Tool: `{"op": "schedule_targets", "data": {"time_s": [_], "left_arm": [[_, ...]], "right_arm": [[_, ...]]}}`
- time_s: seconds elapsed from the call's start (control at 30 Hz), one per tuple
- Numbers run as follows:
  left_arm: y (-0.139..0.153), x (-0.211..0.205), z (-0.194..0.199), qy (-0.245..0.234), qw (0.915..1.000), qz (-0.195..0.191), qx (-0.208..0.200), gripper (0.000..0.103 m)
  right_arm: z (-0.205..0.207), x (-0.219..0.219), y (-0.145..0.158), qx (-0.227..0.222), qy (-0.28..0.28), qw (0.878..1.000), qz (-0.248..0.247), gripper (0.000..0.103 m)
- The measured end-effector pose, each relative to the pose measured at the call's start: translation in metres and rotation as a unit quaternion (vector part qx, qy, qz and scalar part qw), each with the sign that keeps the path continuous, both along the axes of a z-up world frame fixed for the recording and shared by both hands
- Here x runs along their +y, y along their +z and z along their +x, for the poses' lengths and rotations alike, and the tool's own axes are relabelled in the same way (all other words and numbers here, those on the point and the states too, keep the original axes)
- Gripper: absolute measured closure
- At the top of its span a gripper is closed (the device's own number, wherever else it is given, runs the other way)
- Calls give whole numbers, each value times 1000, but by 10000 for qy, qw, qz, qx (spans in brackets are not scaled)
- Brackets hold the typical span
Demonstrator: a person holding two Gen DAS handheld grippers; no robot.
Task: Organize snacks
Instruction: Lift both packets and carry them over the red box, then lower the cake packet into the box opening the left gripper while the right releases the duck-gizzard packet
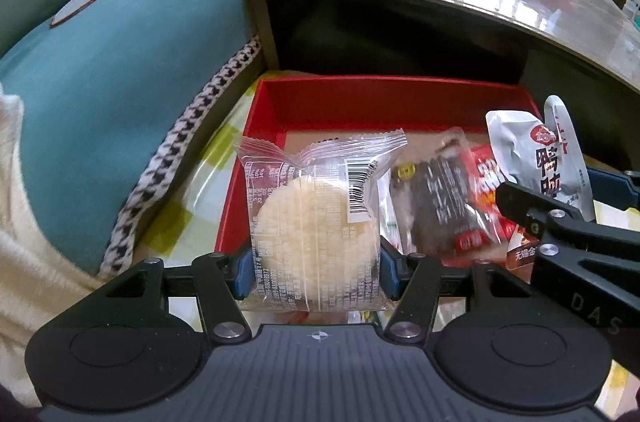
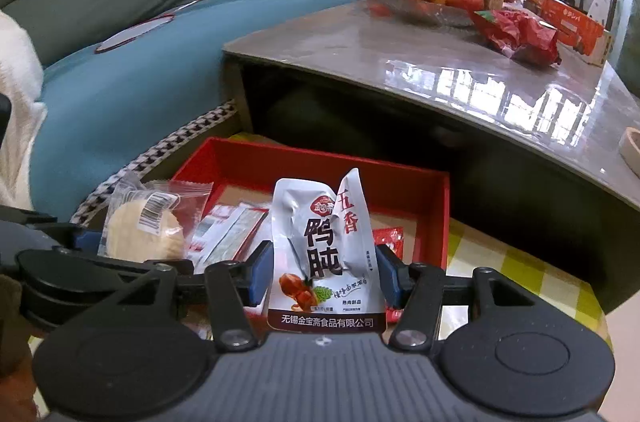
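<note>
Your left gripper [image 1: 316, 274] points forward and slightly down, its blue pads [image 1: 244, 272] pressed in on both sides of a clear packet [image 1: 316, 218]. Your right gripper [image 2: 324, 276] sits just to its right, level with it, pads [image 2: 262, 272] pinching a silver pouch [image 2: 324, 246] held upright.

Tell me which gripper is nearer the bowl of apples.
Hard to call, probably right. Both grippers sit low by the red box, short of the bowl of apples: left gripper holds the rice cake, right gripper the silver pouch.
</note>
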State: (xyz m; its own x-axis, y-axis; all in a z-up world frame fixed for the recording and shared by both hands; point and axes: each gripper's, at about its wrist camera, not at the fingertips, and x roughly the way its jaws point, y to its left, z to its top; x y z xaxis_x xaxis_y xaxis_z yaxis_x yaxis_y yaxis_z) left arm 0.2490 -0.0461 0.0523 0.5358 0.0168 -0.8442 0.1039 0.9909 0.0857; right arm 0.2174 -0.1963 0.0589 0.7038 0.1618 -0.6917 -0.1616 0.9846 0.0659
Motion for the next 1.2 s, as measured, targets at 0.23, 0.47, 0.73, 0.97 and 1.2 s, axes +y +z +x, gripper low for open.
{"op": "schedule_targets", "data": {"time_s": [0.23,0.47,0.73,0.97,1.2], "left_arm": [[-14,-6,24,88,9998,192,23,38],[-21,-8,34,170,9997,168,54,38],[-27,-13,40,153,9995,264,39,36],[-26,-14,42,151,9996,220,34,32],[-15,-12,39,173,9996,179,-136,25]], "right_arm": [[31,-2,-18,104,-13,9999,-35,44],[49,-4,-30,192,-38,9998,-23,43],[54,-8,-41,374,-115,9992,-31,42],[55,-11,-43,378,-193,9991,-62,40],[56,-16,-39,340,-245,9991,9,40]]}}
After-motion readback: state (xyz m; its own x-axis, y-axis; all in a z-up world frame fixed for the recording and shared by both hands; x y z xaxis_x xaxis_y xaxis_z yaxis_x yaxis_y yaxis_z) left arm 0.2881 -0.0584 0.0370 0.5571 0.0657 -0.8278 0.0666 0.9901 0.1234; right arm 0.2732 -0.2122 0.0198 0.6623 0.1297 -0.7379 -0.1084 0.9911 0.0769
